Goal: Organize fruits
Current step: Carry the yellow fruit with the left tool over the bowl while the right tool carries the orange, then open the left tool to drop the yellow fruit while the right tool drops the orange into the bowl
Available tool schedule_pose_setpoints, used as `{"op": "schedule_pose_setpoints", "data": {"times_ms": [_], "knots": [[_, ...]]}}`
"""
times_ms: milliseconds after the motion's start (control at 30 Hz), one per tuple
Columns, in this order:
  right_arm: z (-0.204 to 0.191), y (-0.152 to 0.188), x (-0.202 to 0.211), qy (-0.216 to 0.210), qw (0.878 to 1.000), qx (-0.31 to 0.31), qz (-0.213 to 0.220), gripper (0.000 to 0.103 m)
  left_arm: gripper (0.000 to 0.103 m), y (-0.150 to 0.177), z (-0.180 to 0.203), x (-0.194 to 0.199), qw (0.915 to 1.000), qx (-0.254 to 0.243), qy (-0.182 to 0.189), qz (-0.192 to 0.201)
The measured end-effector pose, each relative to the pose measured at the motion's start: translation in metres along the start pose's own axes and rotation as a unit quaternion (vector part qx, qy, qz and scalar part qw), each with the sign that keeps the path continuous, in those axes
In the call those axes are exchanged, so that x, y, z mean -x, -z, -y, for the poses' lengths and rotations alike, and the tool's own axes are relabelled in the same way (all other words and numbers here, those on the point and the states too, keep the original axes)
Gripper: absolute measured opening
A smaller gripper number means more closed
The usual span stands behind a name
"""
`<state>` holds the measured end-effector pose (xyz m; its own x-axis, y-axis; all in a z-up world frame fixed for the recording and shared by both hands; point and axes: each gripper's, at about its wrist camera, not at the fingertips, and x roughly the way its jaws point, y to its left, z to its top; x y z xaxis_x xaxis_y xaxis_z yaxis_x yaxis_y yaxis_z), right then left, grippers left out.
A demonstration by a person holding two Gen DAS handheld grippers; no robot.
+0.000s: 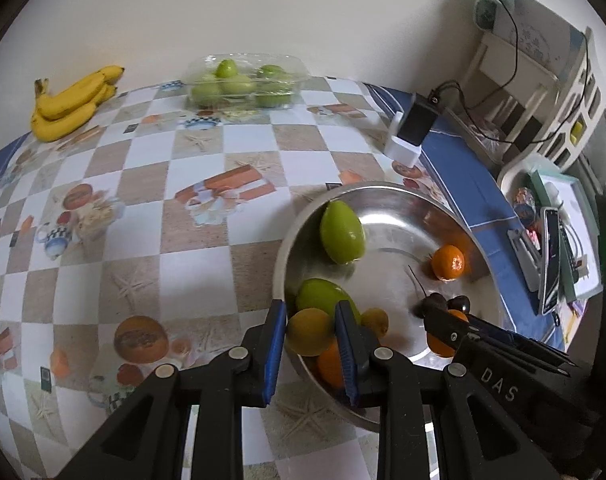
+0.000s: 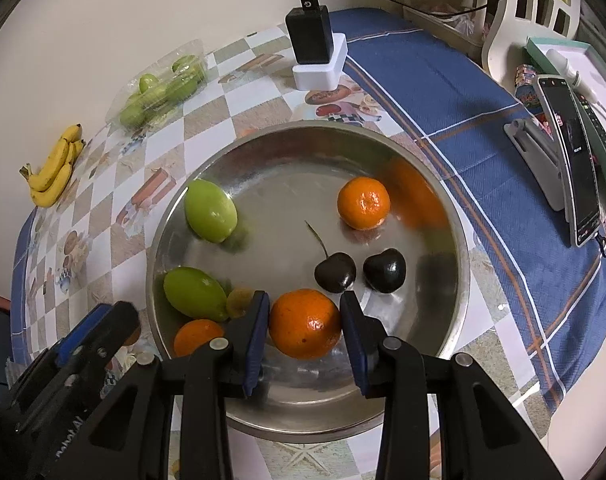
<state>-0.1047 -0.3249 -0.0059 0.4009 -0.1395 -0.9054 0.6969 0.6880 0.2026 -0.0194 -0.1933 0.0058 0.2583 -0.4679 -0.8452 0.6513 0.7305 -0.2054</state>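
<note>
Steel is what everything sits in: a wide metal bowl on the checked tablecloth, and both our grippers hang over its near rim, pointing steeply down.

Our left gripper has its blue pads closed on a small yellow fruit, and it cannot close any tighter. That fruit is at the near left of the bowl, with a green fruit just behind it and another small yellow one to its right.

Our right gripper has its pads against both sides of a mandarin near the bowl's front, so we judge it held. Whether it is clear of the bowl floor we cannot tell.

Loose in the bowl are a second mandarin at the far right, a third at the near left, two dark cherries, and a second green fruit at the far left.

Far across the table lie a bunch of bananas and a clear tub of green fruit, well apart from the bowl.

We judge the step to be picking: both pieces are gripped, neither is carried out yet. Next we need to lift straight up, so the rim and the neighbouring fruit are cleared, then set each piece down among its own kind. The mandarin is round and smooth, so a tilt could let it slip.
</note>
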Motion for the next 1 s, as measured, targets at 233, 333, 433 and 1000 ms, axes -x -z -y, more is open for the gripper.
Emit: {"op": "schedule_pose_setpoints", "data": {"times_ms": [233, 333, 433, 1000], "knots": [[0.0, 0.001, -0.007, 0.0, 1.0, 0.002, -0.01, 0.038, 0.027, 0.0, 0.003, -0.012, 0.9999, -0.004, 0.0, -0.011], [0.0, 0.002, -0.01, 0.002, 1.0, 0.002, -0.015, 0.038, 0.027, 0.001, 0.004, -0.016, 0.9999, -0.003, 0.004, -0.016], [0.001, 0.003, -0.011, 0.004, 1.0, 0.001, -0.019, 0.038, 0.027, 0.001, 0.006, -0.017, 0.9998, -0.006, 0.006, -0.017], [-0.001, 0.001, -0.014, 0.005, 1.0, 0.001, -0.025, 0.039, 0.034, 0.0, 0.002, -0.021, 0.9994, 0.004, 0.013, -0.032]]}}
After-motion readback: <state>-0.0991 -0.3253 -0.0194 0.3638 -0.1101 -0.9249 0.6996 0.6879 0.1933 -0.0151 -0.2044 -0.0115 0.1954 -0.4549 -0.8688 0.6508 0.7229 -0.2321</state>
